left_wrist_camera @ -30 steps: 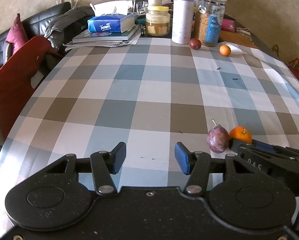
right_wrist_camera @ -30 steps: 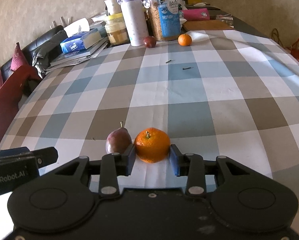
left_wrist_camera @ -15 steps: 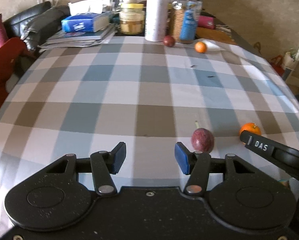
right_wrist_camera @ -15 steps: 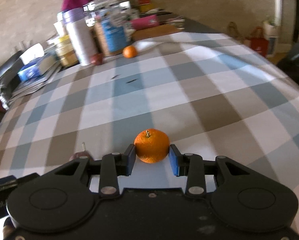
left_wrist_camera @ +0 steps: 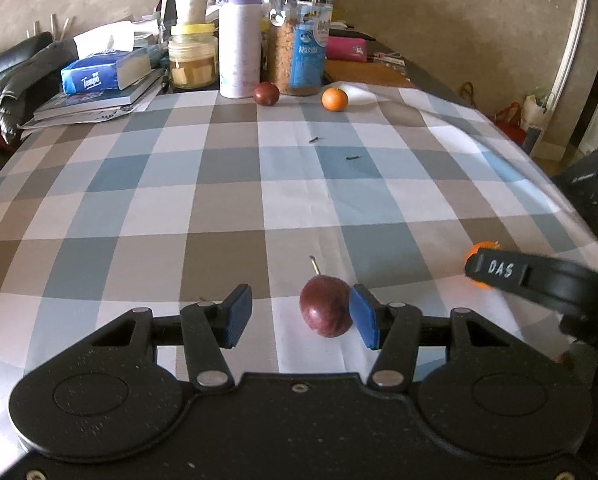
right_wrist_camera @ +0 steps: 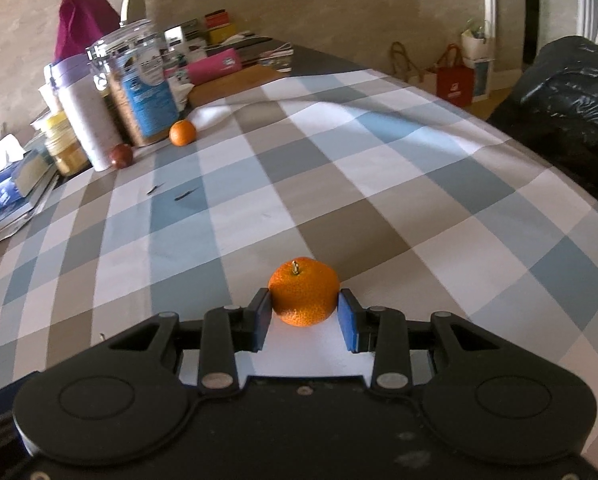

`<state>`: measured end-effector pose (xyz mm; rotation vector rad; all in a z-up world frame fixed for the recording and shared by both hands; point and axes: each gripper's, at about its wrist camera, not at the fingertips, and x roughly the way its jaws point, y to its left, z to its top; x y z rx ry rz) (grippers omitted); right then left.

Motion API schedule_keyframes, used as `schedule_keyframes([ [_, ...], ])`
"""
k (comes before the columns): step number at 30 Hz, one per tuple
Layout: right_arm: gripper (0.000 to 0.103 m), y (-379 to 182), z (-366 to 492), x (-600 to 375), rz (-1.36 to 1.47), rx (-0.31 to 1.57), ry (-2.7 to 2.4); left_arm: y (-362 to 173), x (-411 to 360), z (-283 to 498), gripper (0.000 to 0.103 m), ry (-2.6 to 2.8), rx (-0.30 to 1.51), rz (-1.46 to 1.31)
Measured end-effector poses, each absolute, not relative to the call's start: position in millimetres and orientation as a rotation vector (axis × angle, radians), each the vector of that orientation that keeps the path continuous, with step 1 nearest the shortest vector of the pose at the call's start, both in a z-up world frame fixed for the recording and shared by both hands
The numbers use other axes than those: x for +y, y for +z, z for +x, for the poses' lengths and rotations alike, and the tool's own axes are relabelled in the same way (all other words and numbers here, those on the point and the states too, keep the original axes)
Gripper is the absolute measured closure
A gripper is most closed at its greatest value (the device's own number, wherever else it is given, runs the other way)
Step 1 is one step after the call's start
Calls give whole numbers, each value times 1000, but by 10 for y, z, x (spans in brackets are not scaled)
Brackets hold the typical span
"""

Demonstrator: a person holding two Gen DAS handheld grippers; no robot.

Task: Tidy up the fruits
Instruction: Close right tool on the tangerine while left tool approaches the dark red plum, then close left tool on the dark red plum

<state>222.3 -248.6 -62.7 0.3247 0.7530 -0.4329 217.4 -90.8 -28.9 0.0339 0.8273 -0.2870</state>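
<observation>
From the left wrist camera, the left gripper hung low over the checked blue, grey and white tablecloth, its two blue-padded fingers standing apart with nothing clamped. A dark red plum with a short stalk sat on the cloth inside that gap, right against the right-hand pad and well clear of the left-hand one. To the far right, a black finger of the right gripper covered most of a small orange mandarin, of which only a sliver showed. At the far end of the table a second dark red plum lay just in front of a tall white and lilac flask, and a second orange mandarin lay near a clear clip-top jar with a blue label. A blue tissue pack rested on a stack of books at the left.

From the right wrist camera, the right gripper had its blue pads closed against both sides of the small orange mandarin, stalk upward, low over the checked cloth. Whether the fruit touched the cloth could not be told. The far plum and far mandarin sat beside the flask and labelled jar. A black padded jacket lay off the table's right edge.
</observation>
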Motion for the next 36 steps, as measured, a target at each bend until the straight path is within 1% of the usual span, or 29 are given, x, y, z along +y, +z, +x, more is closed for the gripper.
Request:
schedule_keyframes([
  [2,66,-629,2227,-2502,332,753,-438,-326,-920,2179,37,-285,829,35],
  [6,66,-628,2219,-2505,336,754,-439,-333,-948,2165,36,-280,815,59],
  [13,66,-629,2222,-2498,332,757,-439,-353,-928,2192,31,-277,821,47],
  [22,66,-634,2222,-2515,346,761,-436,-402,-945,2218,31,-303,854,37],
  [26,66,-634,2221,-2523,350,763,-434,-438,-953,2246,34,-281,873,50],
  [29,66,-633,2220,-2524,353,764,-434,-458,-905,2284,35,-276,889,20],
  [31,66,-633,2218,-2521,351,765,-434,-468,-874,2303,37,-275,898,-2],
  [36,66,-634,2223,-2518,347,767,-433,-475,-888,2294,39,-256,886,14],
])
